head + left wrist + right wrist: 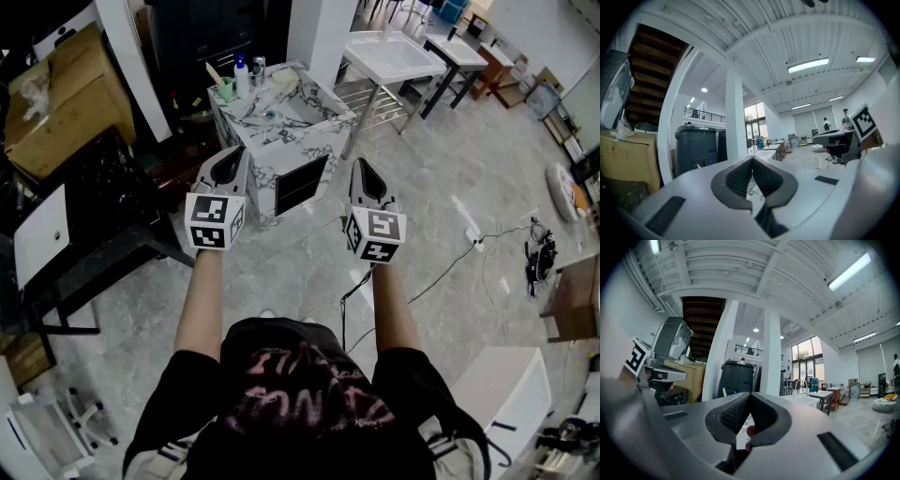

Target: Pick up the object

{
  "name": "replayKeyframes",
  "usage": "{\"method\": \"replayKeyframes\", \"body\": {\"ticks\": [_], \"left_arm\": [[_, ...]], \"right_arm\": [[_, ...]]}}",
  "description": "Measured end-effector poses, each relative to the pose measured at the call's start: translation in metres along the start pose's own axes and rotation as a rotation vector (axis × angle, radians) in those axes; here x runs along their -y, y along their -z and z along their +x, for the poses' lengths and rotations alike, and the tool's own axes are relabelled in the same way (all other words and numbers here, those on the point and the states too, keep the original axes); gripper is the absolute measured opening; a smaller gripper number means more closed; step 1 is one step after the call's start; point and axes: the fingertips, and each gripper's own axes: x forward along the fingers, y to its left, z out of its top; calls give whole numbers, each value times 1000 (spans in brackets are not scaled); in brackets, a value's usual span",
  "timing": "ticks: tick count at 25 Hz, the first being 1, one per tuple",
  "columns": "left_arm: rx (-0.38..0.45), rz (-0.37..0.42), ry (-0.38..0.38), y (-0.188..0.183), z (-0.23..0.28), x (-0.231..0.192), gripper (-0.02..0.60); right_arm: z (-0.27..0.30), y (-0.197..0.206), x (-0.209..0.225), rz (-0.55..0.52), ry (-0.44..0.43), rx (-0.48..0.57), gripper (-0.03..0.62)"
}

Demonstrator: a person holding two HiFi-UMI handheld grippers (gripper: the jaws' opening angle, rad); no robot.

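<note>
Nearest, the left gripper [228, 161] and right gripper [365, 169] are held side by side at arm's length. Each has its jaws together and nothing clamped. In the right gripper view a small reddish shape shows through the gap under the pads; what it is cannot be told.

A cable [450, 267] trails over the floor by the person's right side and could catch a foot on the step forward.

Ahead stands the marbled bench [281, 155], not yet reached. At its far edge are a cup [225, 90], a bottle [242, 75] and a can [259, 69], close together; which is the object is unclear. Going in with jaws unopened would push it off. Opened wide among such near neighbours, a jaw could topple one.
</note>
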Motion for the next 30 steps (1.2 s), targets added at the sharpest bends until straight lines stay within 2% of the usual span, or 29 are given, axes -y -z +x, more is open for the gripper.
{"method": "replayKeyframes", "body": {"ticks": [18, 30], "left_arm": [[-10, -4, 33, 6, -8, 1, 15], [-18, -23, 40, 18, 0, -12, 15]], "right_arm": [[-9, -3, -19, -28, -12, 10, 14], [1, 4, -20, -29, 16, 5, 14]]}}
